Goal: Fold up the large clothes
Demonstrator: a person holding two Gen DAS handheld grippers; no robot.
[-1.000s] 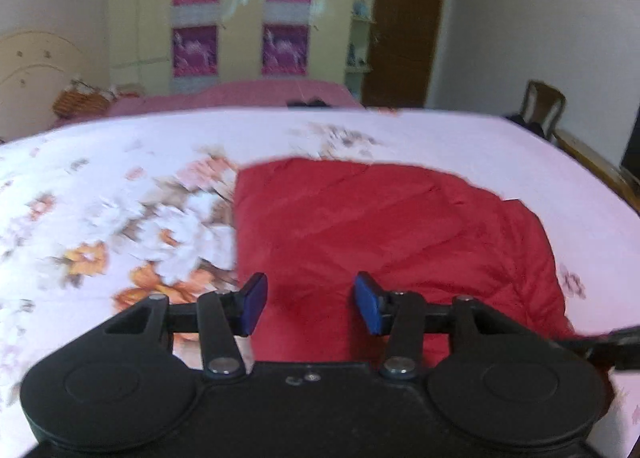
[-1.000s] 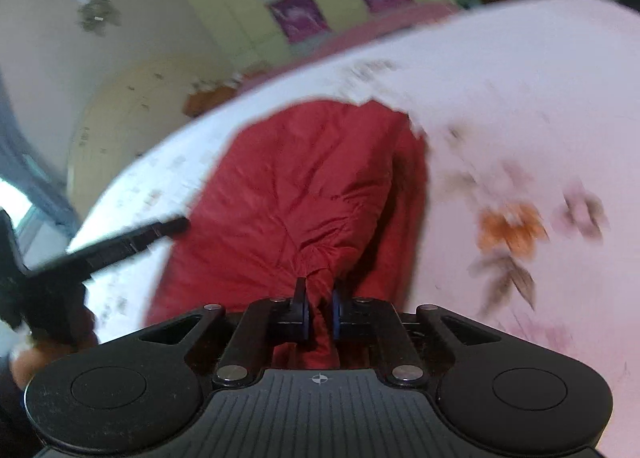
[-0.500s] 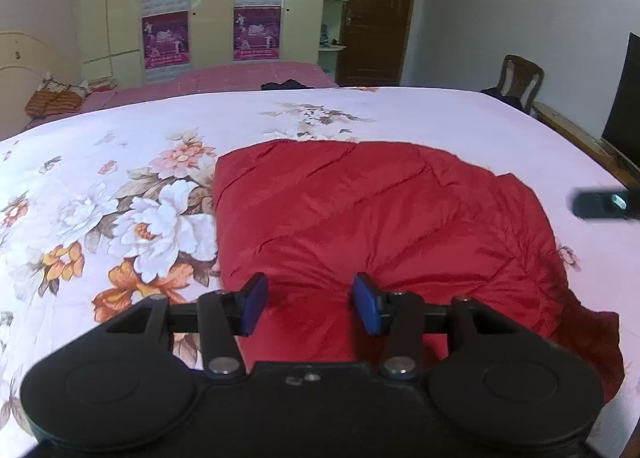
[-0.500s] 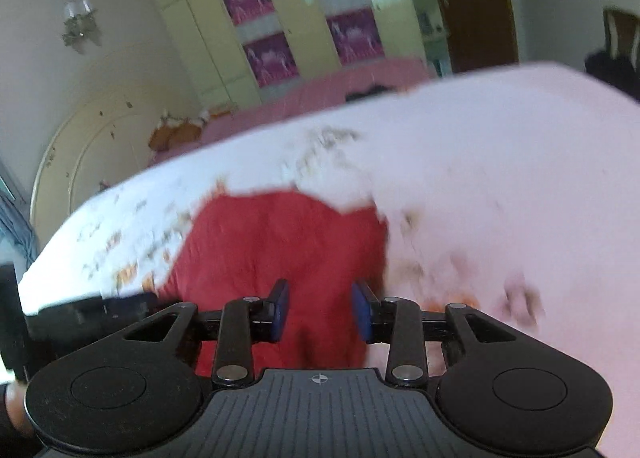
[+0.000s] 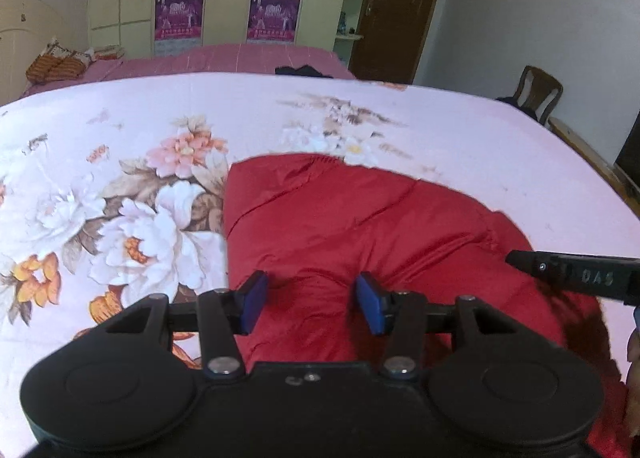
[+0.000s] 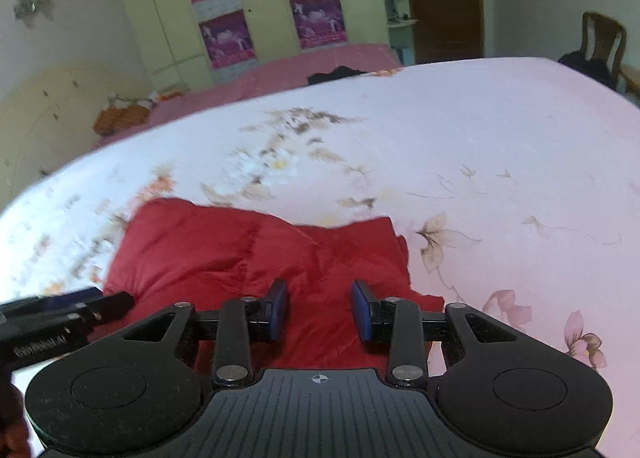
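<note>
Beside jacket (image 5: 360, 234): peonies (image 5: 152, 234), left-view only.

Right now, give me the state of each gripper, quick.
Left gripper: open, holding nothing, above the red garment.
Right gripper: open, holding nothing, above the same garment.
</note>
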